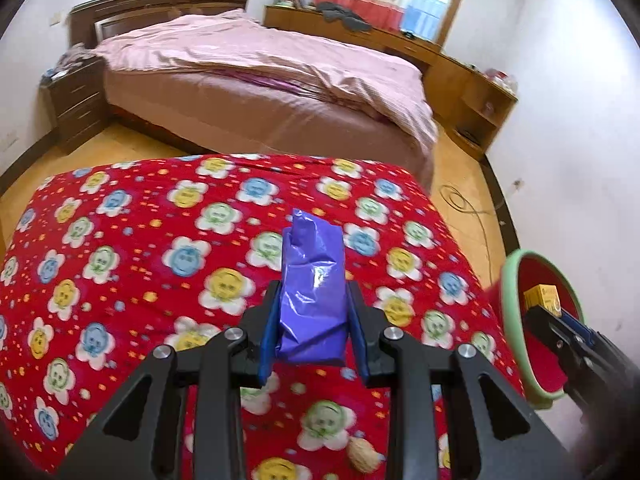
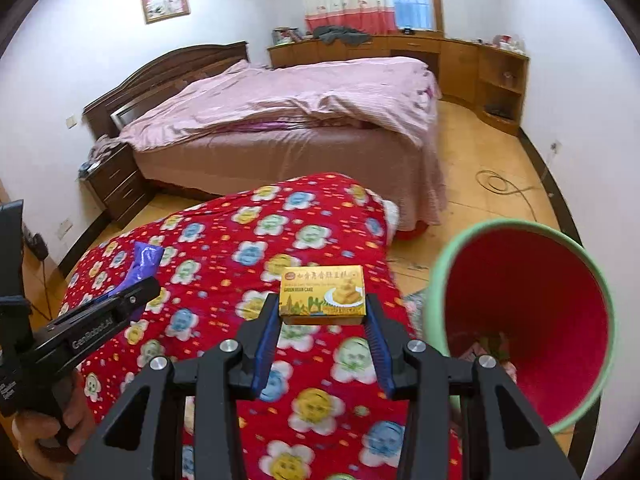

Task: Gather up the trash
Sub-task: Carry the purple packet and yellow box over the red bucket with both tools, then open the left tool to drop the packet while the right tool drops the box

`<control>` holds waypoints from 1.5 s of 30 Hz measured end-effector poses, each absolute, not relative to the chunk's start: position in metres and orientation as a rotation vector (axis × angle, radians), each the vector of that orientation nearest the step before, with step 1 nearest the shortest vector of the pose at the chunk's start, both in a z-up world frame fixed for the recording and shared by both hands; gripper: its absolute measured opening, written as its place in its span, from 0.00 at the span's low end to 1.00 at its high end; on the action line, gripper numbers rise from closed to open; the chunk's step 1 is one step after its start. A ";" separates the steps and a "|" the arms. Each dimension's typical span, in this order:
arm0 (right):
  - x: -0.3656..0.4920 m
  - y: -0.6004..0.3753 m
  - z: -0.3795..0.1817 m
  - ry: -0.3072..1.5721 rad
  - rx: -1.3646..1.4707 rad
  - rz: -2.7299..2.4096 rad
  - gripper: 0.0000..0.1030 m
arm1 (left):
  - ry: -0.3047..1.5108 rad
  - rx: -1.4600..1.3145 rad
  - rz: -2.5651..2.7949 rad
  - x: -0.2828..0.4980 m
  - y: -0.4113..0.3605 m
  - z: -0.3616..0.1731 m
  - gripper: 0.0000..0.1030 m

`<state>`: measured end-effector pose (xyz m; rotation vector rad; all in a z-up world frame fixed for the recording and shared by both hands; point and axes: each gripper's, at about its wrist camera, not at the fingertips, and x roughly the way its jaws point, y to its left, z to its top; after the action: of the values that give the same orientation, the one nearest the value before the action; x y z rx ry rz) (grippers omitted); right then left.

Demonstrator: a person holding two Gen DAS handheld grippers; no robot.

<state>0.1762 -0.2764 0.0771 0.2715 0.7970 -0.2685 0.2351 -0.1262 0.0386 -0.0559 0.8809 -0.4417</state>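
A crumpled purple wrapper (image 1: 312,292) stands up between the blue pads of my left gripper (image 1: 313,304), which is shut on it above the red flowered blanket (image 1: 160,240). My right gripper (image 2: 322,312) is shut on a small yellow cake box (image 2: 323,294), held over the same blanket (image 2: 224,248). A bin with a green rim and red inside (image 2: 528,312) gapes just right of the box. In the left wrist view the bin (image 1: 516,320) sits at the right edge, with the yellow box (image 1: 542,298) and the right gripper in front of its mouth. The purple wrapper (image 2: 144,260) shows at left in the right wrist view.
A walnut-like shell (image 1: 364,456) lies on the blanket near the bottom. Beyond the blanket stands a bed with pink covers (image 1: 260,72), a dark nightstand (image 1: 76,100) and a long wooden cabinet (image 1: 452,68). A cable (image 2: 500,184) loops on the wooden floor. A hand (image 2: 48,428) grips the left tool.
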 end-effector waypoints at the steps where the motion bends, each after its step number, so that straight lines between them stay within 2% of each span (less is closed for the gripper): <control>1: 0.171 -0.281 0.076 0.796 0.281 -0.279 0.43 | 0.880 -0.050 -0.451 0.232 -0.129 0.039 0.30; 24: 0.056 -0.388 0.053 0.756 0.480 -0.508 0.44 | 0.867 0.032 -0.682 0.158 -0.211 0.072 0.30; 29: 0.044 -0.411 0.044 0.754 0.524 -0.505 0.45 | 0.890 0.047 -0.742 0.141 -0.241 0.065 0.30; 32: 0.040 -0.421 0.040 0.748 0.539 -0.507 0.52 | 0.902 0.064 -0.763 0.135 -0.259 0.058 0.30; 45: 0.021 -0.453 0.043 0.680 0.557 -0.473 0.53 | 0.936 0.168 -0.831 0.115 -0.334 0.036 0.30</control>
<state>0.0207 -0.4527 0.0428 0.5573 0.6803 -0.4729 0.1147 -0.3342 0.0356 0.1680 0.9362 -0.8314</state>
